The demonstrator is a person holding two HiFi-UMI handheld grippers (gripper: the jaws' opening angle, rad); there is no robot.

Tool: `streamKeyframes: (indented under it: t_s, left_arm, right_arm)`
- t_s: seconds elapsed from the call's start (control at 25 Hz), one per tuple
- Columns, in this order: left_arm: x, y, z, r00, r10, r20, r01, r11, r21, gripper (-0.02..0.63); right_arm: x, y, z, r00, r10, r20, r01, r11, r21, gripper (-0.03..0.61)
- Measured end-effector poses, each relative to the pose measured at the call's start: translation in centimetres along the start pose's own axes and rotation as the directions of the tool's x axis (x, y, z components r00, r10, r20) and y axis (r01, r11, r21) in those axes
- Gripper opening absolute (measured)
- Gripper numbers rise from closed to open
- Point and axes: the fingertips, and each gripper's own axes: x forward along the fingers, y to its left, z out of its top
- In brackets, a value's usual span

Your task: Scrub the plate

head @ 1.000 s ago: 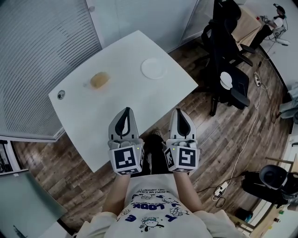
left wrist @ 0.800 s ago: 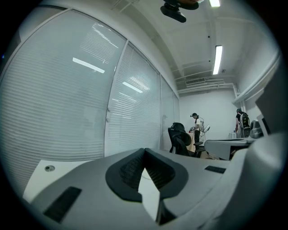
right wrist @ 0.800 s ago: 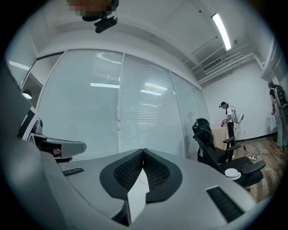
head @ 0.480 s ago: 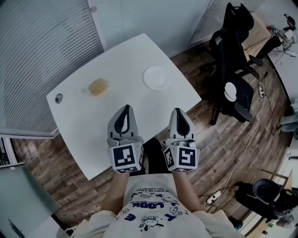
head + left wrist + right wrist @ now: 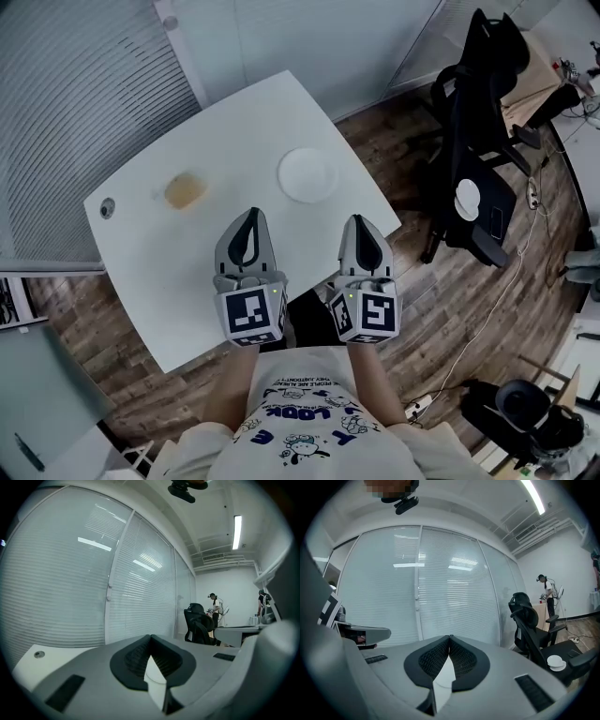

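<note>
Left gripper [image 5: 250, 223] and right gripper [image 5: 362, 227] both clenched and empty, short of the things. Best: left opens wide over tan sponge-like pad [image 5: 185, 189], right steadies round white plate [image 5: 307, 174] on white tabletop [image 5: 141, 253].

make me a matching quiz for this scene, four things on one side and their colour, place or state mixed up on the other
Things:
1 plate
2 sponge
3 left gripper
4 office chair

Descriptions:
a black, standing on the wooden floor
b tan, on the left part of the table
c white and round, on the table's side nearer the chair
d jaws shut, nothing between them

Pairs: 1-c; 2-b; 3-d; 4-a
</note>
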Motion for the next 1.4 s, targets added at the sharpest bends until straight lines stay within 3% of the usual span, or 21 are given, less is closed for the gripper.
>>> streamKeyframes:
  t_s: [0.68, 1.4]
  left_arm:
    - [5.9, -0.4, -1.5, 0.989, 0.133, -0.059, -0.135, 0.991, -0.024, 0.028]
    - [5.1, 5.2, -4.6, 0.960, 0.237, -0.151, -0.245, 0.969, -0.040, 0.028]
  right_arm:
    - [7.6, -2.2, -2.2, 0.985, 0.153, -0.086, -0.152, 0.988, 0.017, 0.012]
    - [9.2, 1.1, -5.0, 0.969, 0.191, -0.160, -0.191, 0.982, 0.013, 0.012]
